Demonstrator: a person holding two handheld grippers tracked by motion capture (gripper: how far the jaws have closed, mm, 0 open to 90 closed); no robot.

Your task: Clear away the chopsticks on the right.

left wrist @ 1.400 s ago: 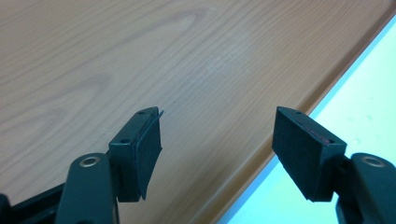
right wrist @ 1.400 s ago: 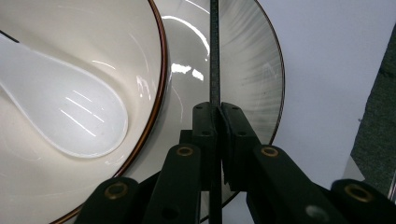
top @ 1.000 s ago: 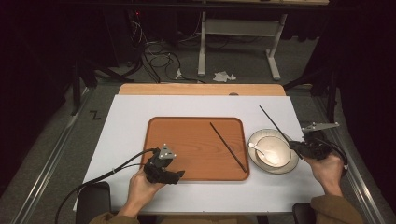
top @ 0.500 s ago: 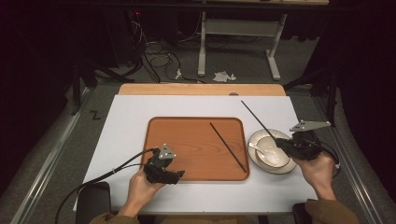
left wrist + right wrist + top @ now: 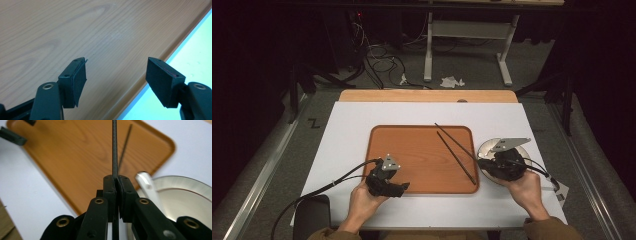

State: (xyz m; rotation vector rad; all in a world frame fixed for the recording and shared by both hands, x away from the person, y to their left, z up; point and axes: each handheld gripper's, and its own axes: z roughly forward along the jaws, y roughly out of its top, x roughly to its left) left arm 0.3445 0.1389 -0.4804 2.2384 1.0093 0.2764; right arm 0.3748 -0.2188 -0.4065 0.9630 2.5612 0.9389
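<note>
Pinching a chopstick [image 5: 114,150], right claw [image 5: 117,182] closed; left claw [image 5: 117,75] apparently empty, agape.

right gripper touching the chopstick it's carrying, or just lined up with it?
Touching. In the right gripper view, the right gripper has its jaws shut on the held chopstick, which runs out from between the pads with no gap, over the wooden tray.

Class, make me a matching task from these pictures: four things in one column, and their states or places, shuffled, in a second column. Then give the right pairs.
Things:
1. left claw
2. right claw
3. loose chopstick
4. plate

States or places:
A. on the white table cover, right of the tray
B. open, over the tray's near edge
C. lying flat on the wooden tray
D. shut on a chopstick

Pairs: 1-B, 2-D, 3-C, 4-A
</note>
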